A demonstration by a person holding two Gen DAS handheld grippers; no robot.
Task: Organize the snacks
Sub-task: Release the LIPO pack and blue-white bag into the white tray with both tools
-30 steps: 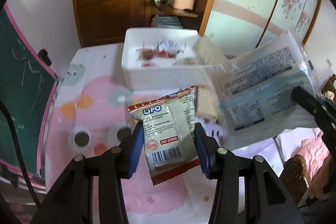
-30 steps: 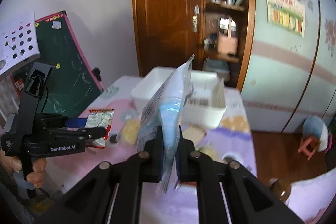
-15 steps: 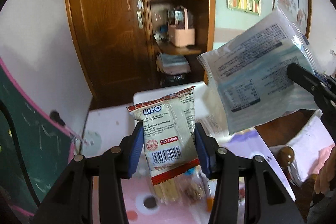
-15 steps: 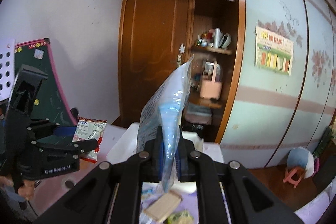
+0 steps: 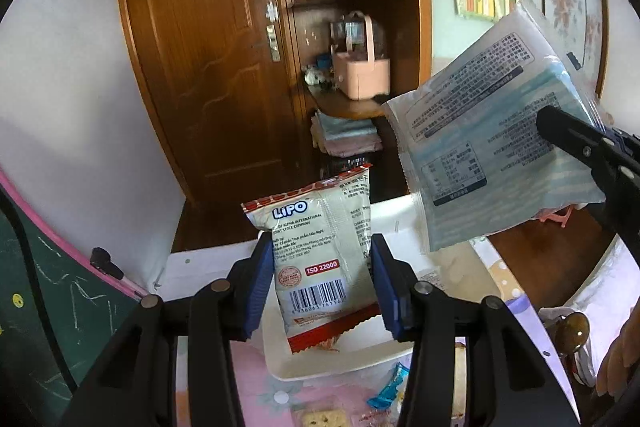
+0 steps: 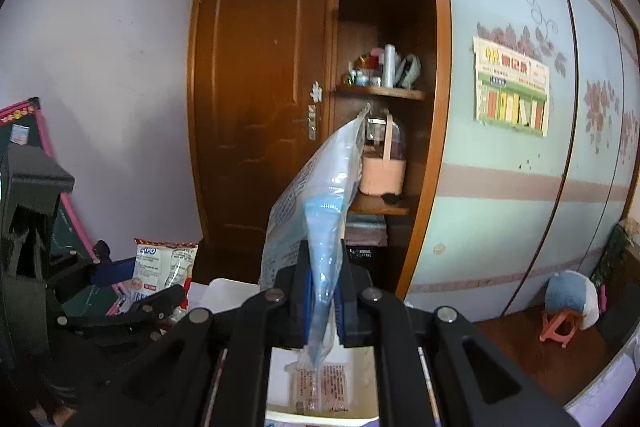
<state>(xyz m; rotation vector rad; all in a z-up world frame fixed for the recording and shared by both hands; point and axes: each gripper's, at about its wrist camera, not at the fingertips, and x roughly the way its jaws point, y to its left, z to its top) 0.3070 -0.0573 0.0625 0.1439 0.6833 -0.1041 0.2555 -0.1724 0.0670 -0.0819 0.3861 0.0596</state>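
left claw clamps lipo packet — above bin

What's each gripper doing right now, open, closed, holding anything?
Left gripper: closed on the Lipo snack packet, held upright.
Right gripper: closed on the pale blue packet, pinched at its lower edge.
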